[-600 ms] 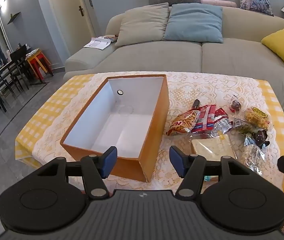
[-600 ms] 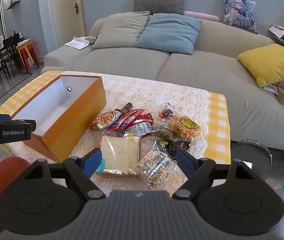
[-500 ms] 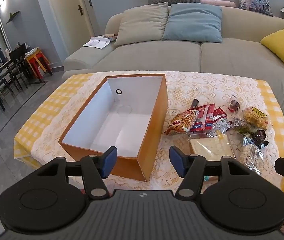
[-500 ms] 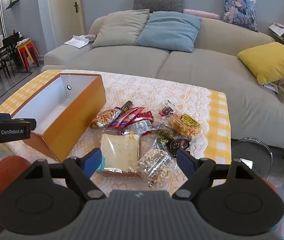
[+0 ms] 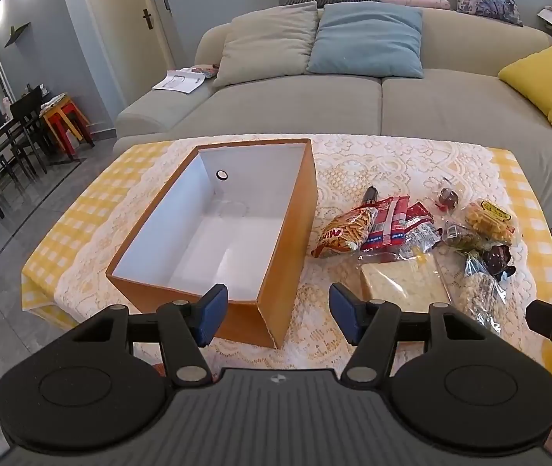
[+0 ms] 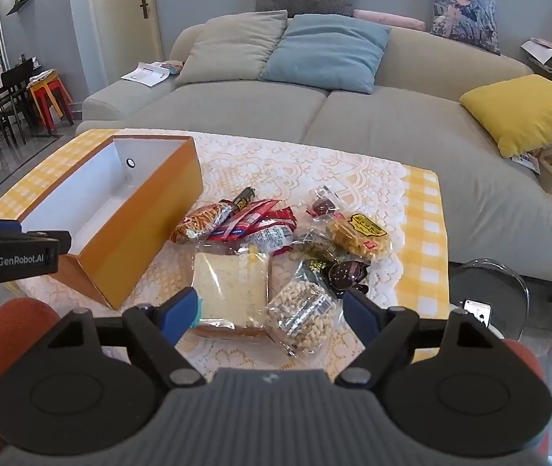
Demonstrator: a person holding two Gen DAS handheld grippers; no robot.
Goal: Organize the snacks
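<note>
Nearest the left wrist camera, the left gripper (image 5: pixel 277 312) of black plastic with blue pads hangs above the front edge of the counter (image 5: pixel 353 167), its jaws spread wide with nothing between them. Just past its left pad stands the orange cardboard box with a white inside (image 5: pixel 233 233), open at the top and holding nothing, with a small round hole in its far wall.

The right gripper (image 6: pixel 270 316), of the same build, hovers over the near end of the snack pile, its jaws also wide apart and gripping nothing. Below and between its pads lie a clear bag of pale sliced bread (image 6: pixel 231 291) and, touching it on the right, a clear packet of pale round nuts (image 6: pixel 303 308).

Further along the counter, which wears a white lace cloth over yellow gingham, the other snacks lie in a loose heap to the right of the box: an orange bag of stick crisps (image 6: pixel 200 221), red foil packets (image 6: pixel 260 219), a clear bag of yellow fried bites with a yellow label (image 6: pixel 357 235), and a dark round wrapped sweet (image 6: pixel 347 272).

Beyond the counter stands a beige fabric sofa (image 6: pixel 237 105) carrying a blue cushion (image 6: pixel 326 50) and a yellow cushion (image 6: pixel 524 110).
</note>
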